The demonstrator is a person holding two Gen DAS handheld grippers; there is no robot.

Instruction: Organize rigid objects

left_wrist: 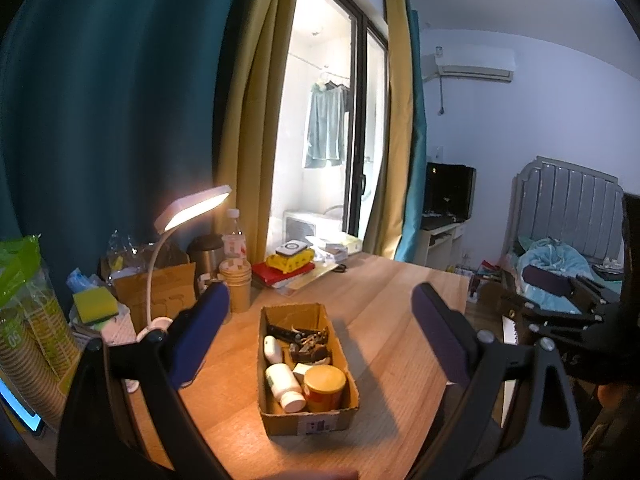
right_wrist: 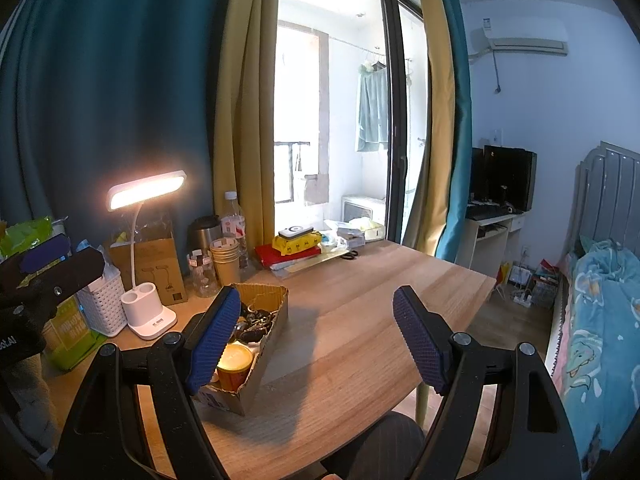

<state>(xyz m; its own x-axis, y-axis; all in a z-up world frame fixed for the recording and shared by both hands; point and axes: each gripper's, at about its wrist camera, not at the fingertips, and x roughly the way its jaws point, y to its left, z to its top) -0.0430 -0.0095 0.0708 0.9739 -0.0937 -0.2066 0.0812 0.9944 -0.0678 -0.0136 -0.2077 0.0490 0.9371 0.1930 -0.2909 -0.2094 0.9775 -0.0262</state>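
Cardboard box (left_wrist: pixel 308 364), open-topped and brown, sits on the wooden bench (left_wrist: pixel 384 288) straight ahead of the released left gripper (left_wrist: pixel 320 340), holding a yellow-lidded jar (left_wrist: pixel 325 387) and white bottles (left_wrist: pixel 285 386). The right gripper (right_wrist: pixel 316 340), also released and empty, has it beside its left finger.

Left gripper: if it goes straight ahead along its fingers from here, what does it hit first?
Most likely the cardboard box, which sits centred between the left gripper's open fingers on the wooden table. The yellow-lidded jar and white bottle at its near end would meet it first. Depth is uncertain.
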